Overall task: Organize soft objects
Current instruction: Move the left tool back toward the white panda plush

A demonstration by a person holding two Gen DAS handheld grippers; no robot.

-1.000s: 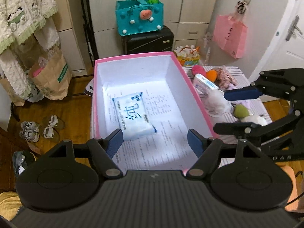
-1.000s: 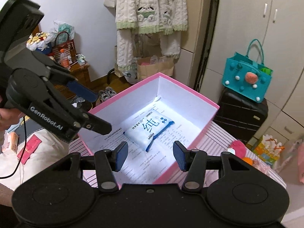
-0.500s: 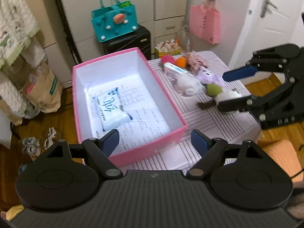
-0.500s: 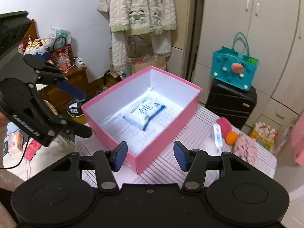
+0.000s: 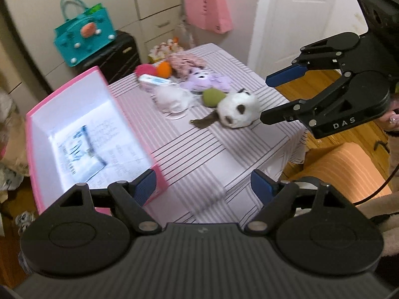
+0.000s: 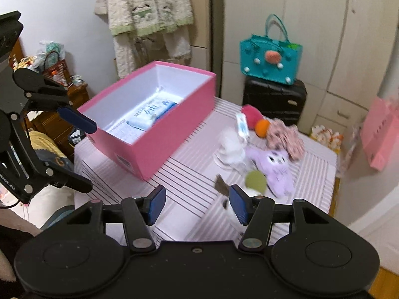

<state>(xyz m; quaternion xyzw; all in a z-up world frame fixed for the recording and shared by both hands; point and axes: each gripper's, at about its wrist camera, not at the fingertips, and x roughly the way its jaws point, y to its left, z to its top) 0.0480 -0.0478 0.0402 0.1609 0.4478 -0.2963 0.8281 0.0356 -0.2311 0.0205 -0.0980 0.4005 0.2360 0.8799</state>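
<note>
Jaws opening and empty, the right hand-held gripper (image 5: 279,98) nears the panda plush (image 5: 237,111) on the striped bench (image 5: 199,154), best straddled squarely before squeezing; the left hand-held gripper (image 5: 204,186) hangs wide beside the pink box (image 6: 162,134).

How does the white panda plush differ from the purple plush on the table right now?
The panda plush is white with dark eye patches; the purple plush is lilac with a pale face. The panda plush lies nearest the right gripper, at the near edge of the pile; the purple plush lies farther back, beside the floral fabric. Both are soft toys on the striped tablecloth, outside the pink box.
</note>
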